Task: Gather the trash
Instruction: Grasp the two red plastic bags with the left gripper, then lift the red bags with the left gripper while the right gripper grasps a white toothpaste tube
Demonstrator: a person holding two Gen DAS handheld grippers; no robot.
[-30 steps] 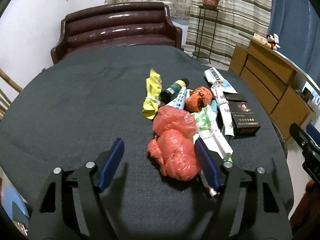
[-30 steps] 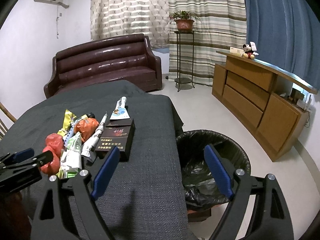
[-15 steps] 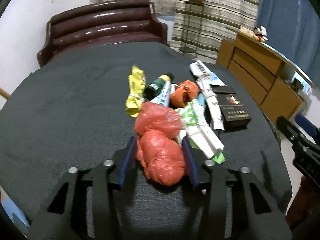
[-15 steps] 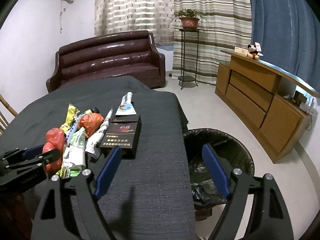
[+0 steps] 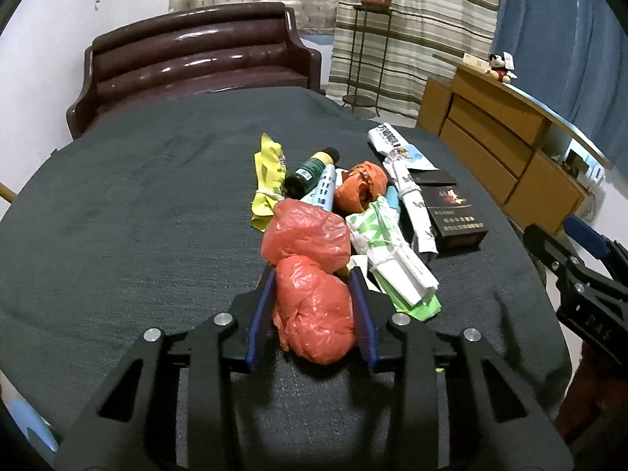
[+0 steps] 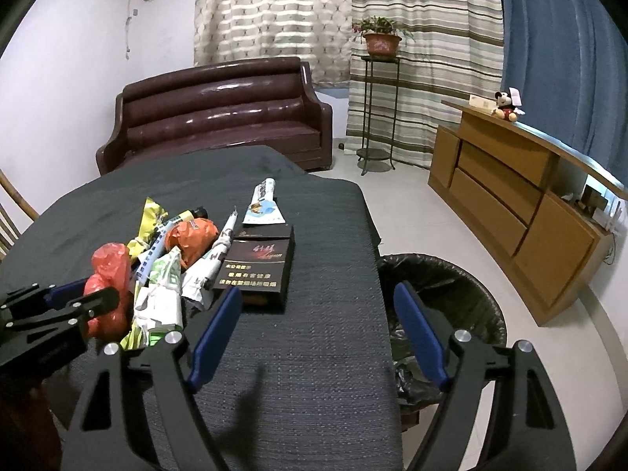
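Observation:
My left gripper [image 5: 312,294] is shut on a crumpled red plastic bag [image 5: 314,314] at the near end of a trash pile on the dark table [image 5: 137,196]. Behind it lie a second red bag [image 5: 306,235], a green-white wrapper [image 5: 388,259], an orange ball [image 5: 359,192], a yellow wrapper [image 5: 269,180], a green bottle [image 5: 310,172] and a dark box [image 5: 451,212]. My right gripper [image 6: 318,325] is open and empty over the table's right edge, beside the black-lined bin [image 6: 443,306]. The left gripper [image 6: 78,298] with the red bag [image 6: 104,302] shows at its left.
A maroon sofa [image 6: 219,114] stands behind the table. A wooden sideboard [image 6: 522,204] runs along the right wall. A plant stand [image 6: 376,117] is by the curtains. A white rolled wrapper [image 5: 408,188] and a tube [image 6: 263,204] lie in the pile.
My left gripper moved forward around the near red bag and closed on it. My right gripper stayed open and shifted slightly toward the bin.

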